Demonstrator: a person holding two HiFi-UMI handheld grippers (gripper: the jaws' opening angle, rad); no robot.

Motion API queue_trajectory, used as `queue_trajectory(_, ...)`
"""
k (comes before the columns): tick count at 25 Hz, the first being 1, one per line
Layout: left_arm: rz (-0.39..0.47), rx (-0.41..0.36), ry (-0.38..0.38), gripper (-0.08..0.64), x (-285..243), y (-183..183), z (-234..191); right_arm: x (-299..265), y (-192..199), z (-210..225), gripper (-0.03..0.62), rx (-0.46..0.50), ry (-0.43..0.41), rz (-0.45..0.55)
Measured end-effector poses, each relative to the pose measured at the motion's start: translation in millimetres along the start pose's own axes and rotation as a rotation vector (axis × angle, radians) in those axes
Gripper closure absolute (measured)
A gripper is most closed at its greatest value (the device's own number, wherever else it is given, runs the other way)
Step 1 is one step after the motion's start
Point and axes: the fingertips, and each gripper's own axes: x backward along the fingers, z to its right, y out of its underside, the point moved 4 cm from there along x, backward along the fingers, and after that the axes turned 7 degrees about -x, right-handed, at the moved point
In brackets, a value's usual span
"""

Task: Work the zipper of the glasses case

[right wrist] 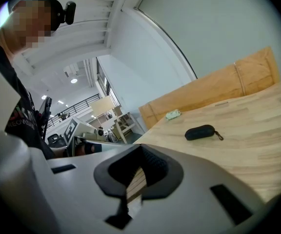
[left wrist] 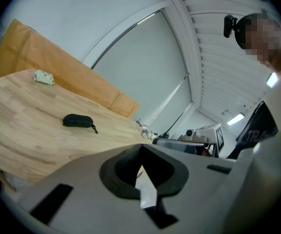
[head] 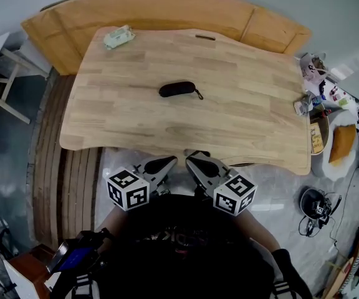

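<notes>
The black glasses case (head: 178,90) lies flat near the middle of the wooden table (head: 242,123), zipped, with its pull strap (head: 198,94) trailing to the right. It also shows far ahead in the left gripper view as the case (left wrist: 78,121) and in the right gripper view as the case (right wrist: 200,132). Both grippers hang close to the person's body, short of the table's near edge and well away from the case. My left gripper (head: 169,161) (left wrist: 141,149) is shut with nothing in it. My right gripper (head: 191,158) (right wrist: 141,150) is shut and empty too.
A pale green packet (head: 118,37) lies at the table's far left corner. A curved wooden bench (head: 167,8) wraps round the far side. Small clutter (head: 304,103) sits at the table's right edge, with bags and a dark helmet-like object (head: 313,203) on the floor to the right.
</notes>
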Motion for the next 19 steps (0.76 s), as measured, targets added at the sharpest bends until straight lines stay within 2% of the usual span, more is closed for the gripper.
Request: queue_trajectory(19,-0.010,-0.012,0.016,0.548,-8.0,-7.4,-8.9,-7.0,-5.0,7.3,0.577,0.007,0.020,-0.007)
